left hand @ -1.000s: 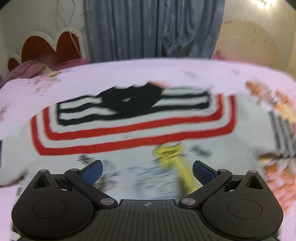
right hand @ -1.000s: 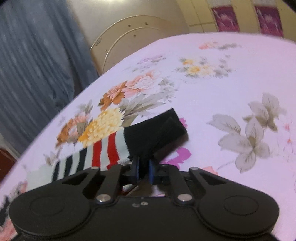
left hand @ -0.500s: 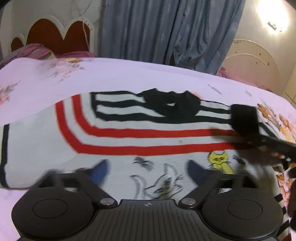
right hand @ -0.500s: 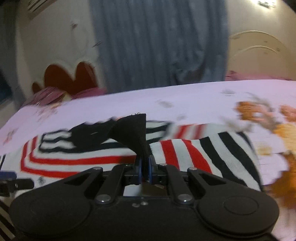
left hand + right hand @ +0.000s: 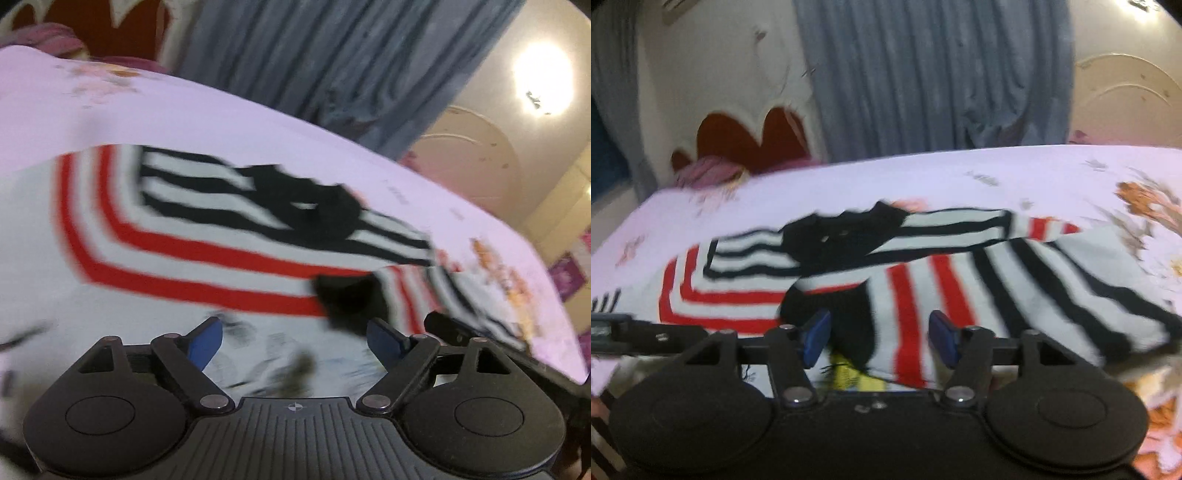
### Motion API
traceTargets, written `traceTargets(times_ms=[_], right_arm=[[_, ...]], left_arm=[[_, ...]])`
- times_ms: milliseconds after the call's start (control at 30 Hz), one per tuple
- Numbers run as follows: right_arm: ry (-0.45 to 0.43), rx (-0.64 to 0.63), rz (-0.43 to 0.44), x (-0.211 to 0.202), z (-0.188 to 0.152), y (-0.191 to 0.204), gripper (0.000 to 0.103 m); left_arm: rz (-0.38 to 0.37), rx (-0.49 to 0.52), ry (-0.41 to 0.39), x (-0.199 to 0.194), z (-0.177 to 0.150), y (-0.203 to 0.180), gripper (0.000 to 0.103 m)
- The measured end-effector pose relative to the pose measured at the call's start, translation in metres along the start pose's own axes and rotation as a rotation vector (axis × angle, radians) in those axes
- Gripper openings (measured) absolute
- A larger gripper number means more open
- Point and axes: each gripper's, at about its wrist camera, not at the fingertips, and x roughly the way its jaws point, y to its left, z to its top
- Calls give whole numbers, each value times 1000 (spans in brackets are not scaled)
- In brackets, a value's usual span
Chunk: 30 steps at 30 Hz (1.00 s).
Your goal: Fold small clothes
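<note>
My right gripper (image 5: 879, 339) has just been opening its jaws, and the black cuff of the sleeve (image 5: 849, 325) lies loose between them, no longer pinched — the sleeve now runs across the chest of the striped sweater (image 5: 177, 258), spread flat on the flowered bed (image 5: 960, 173). My left gripper (image 5: 295, 343) hovers with jaws wide and nothing in them, the sweater's pale lower front directly below and ahead. The garment's long axis runs side to side across both jaws' line. The unfolded far sleeve sits off my left jaws' outer side, so I judge the left hand nearer for the next fold.
</note>
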Motion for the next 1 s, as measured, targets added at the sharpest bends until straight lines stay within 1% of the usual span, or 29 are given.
traceTargets(times_ms=[67,133,200,233,267,300,333,367,400,433,500,567,633,667,733,767,900,1000], right_arm=[[-36,32,-45,-14,2,-13,31],[-64,71,-85,-26,5,-28,29],[-98,107,-131,-41,6,-44,29],[-111,123,-156,-46,6,-52,29],[-119,143,-183,-52,6,-60,29],[-123,161,-204,-56,4,-68,29],[-124,182,-225,-59,4,-76,29],[-126,203,-244,-63,2,-83,29],[-128,226,-264,-68,1,-91,29],[-126,244,-281,-69,-1,-97,29],[-118,283,-304,-71,-4,-110,29],[-118,306,-310,-72,-5,-119,29],[-105,325,-301,-70,-8,-125,29],[-95,331,-288,-68,-9,-126,30],[-69,334,-263,-61,-12,-126,31],[-58,333,-251,-58,-14,-125,32],[-18,308,-209,-49,-17,-120,33],[-8,289,-190,-44,-13,-120,33]], left_arm=[[-51,-3,16,17,4,-14,85],[-69,-19,51,34,6,-23,85],[-107,-53,82,51,8,-30,84],[-112,-58,81,56,8,-33,77],[-106,-50,82,64,9,-38,68],[-88,-38,86,71,8,-42,50],[-64,-27,89,76,8,-44,26],[-40,-3,90,80,9,-47,6],[-33,16,85,79,10,-48,5],[-29,31,54,73,12,-50,5],[-1,107,-53,45,21,-53,5],[39,155,-114,22,26,-45,5],[111,205,-117,16,25,-31,5],[150,205,-96,19,23,-19,5],[168,170,-70,23,19,-3,5],[192,180,-71,25,15,0,5],[213,178,-74,29,7,-1,5],[214,181,-74,22,1,5,6]])
